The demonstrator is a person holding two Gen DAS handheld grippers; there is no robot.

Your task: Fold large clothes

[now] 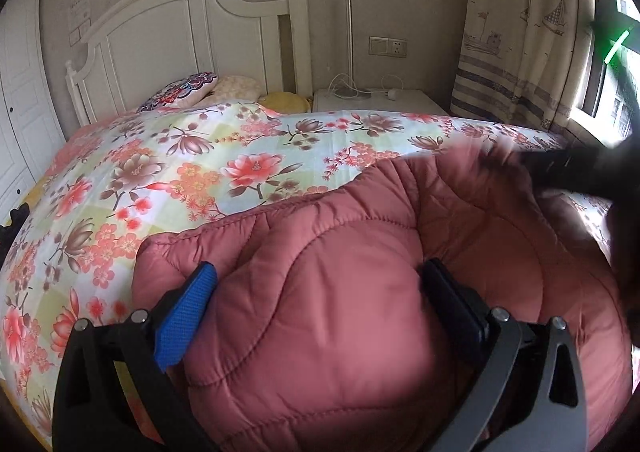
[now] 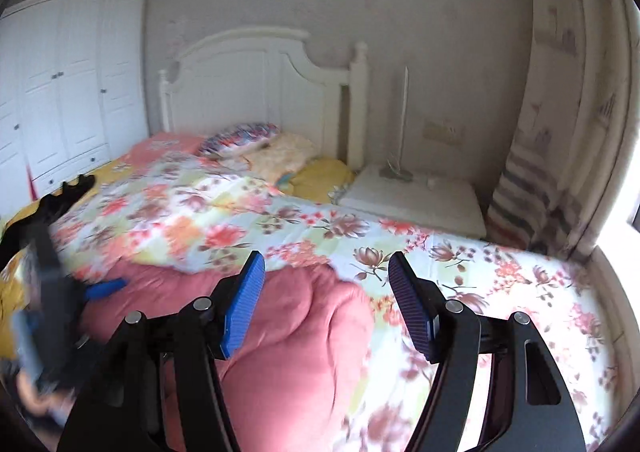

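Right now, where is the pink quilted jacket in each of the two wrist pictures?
Left wrist view: the pink quilted jacket fills the lower centre and right, bulging between the left gripper's fingers.
Right wrist view: the jacket lies lower left of centre, on the floral bedspread.
Shared landmark: the white headboard.

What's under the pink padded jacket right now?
The pink padded jacket lies on the floral bedspread, which shows around its far and left edges. Whatever is directly beneath the jacket is covered. The left gripper has its fingers straddling a jacket bulge.
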